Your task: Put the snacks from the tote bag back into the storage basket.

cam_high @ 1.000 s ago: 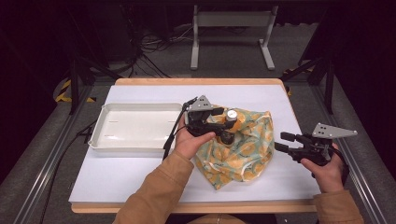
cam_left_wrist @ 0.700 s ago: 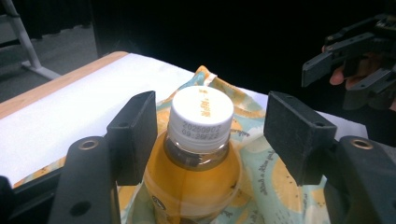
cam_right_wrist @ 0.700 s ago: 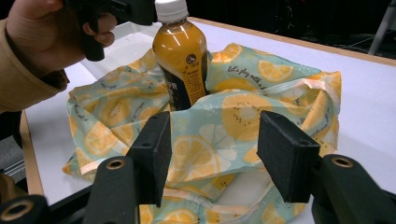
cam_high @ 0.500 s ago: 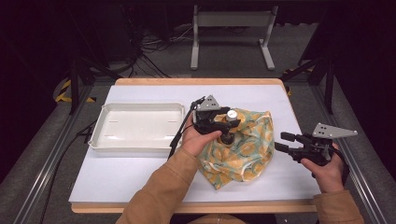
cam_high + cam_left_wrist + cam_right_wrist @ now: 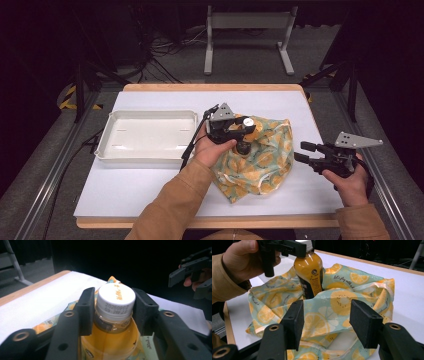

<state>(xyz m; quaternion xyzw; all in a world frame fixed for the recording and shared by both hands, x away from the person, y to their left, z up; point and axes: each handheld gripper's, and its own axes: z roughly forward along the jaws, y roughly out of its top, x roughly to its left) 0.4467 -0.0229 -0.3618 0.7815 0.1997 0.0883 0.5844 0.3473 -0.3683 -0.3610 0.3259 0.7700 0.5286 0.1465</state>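
Observation:
A bottle of orange drink [image 5: 115,300] with a white cap stands upright in a fruit-print cloth bag [image 5: 265,160] at the table's middle. My left gripper [image 5: 244,128] reaches in from the left at cap height. Its jaws have just been closing, and the pads now press on both sides of the cap and neck. In the right gripper view the bottle [image 5: 309,270] rises out of the bag [image 5: 337,297], with the left gripper [image 5: 287,247] at its top. My right gripper [image 5: 304,151] hovers open at the table's right edge, aimed at the bag, with nothing between its fingers.
A white empty tray [image 5: 107,142] lies on the left half of the white mat [image 5: 150,185]. The table's wooden edge runs along the front. A metal stand [image 5: 247,20] is on the floor behind the table.
The left gripper's jaws have narrowed onto the bottle's cap and the hand has shifted slightly. The right gripper has kept still.

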